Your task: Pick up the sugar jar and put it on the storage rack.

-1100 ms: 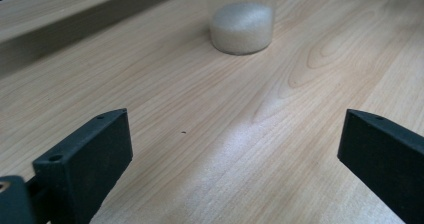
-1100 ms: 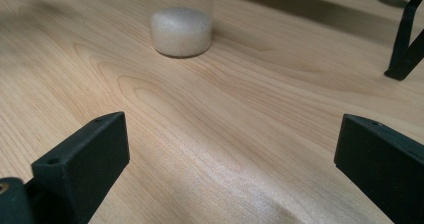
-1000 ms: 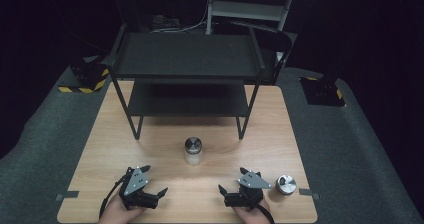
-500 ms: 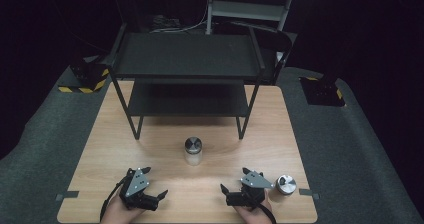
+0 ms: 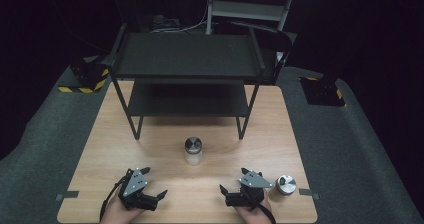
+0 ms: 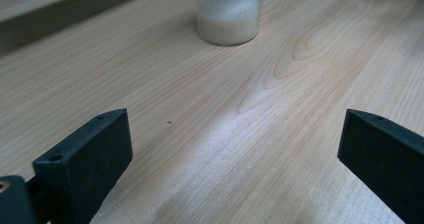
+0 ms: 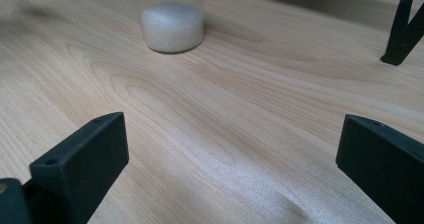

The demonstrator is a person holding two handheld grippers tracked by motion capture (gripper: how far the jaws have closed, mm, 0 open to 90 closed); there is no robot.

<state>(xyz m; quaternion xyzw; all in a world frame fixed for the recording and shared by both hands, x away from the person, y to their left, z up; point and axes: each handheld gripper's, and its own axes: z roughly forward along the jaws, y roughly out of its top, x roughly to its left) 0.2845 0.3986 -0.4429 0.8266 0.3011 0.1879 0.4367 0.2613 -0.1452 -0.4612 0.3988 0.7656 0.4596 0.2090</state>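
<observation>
1. The jar (image 5: 193, 151) stands upright at the centre of the high view, on the worktop (image 5: 150, 154) just below the black rack (image 5: 185, 59), well apart from both grippers. It appears at the top centre of the left gripper view (image 6: 229, 18) and at the upper left of the right gripper view (image 7: 172, 26).
2. It looks like clear glass or hard plastic with a dark metal cap, its lower part filled with white grains. I judge it stiff, smooth and somewhat slippery, moderately light, and breakable if glass.
3. Best hold: across the straight wall at mid-height, below the cap, squeezing gently and keeping it upright.
4. A second small, silver-topped jar (image 5: 286, 184) sits at the lower right of the high view, just beside the right gripper (image 5: 226, 193).
5. The left gripper (image 5: 161, 195), at the lower left, has its jaws spread wide with nothing between them; the right gripper's jaws likewise.
6. Against the earlier frames nothing has visibly shifted: grippers and both jars sit where they were.
</observation>
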